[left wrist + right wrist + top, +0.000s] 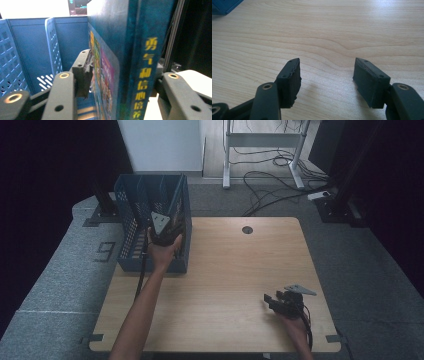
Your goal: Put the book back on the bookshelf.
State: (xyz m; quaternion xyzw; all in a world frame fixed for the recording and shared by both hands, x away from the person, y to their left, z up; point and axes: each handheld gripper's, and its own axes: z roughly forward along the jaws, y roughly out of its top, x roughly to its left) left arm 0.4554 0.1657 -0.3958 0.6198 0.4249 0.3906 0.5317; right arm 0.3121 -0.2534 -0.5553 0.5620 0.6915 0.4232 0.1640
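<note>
Left gripper (120, 75) clamped on a book (130, 62) at the blue file basket (131, 215); right gripper (325, 77) idle and open.

Left gripper view: the jaws close on either side of an upright blue book, one pad on its illustrated cover and the other on the far side of the spine, which carries yellow characters. The book stands against the basket's perforated blue dividers (53, 47). High view: the basket sits at the table's (225, 270) ten o'clock corner, with the left hand (164, 247) and left gripper (162, 227) at its near right side. The right gripper (272, 300) rests at five o'clock, well apart from the basket. Right gripper view: the jaws stand wide apart over bare wood, holding nothing.
</note>
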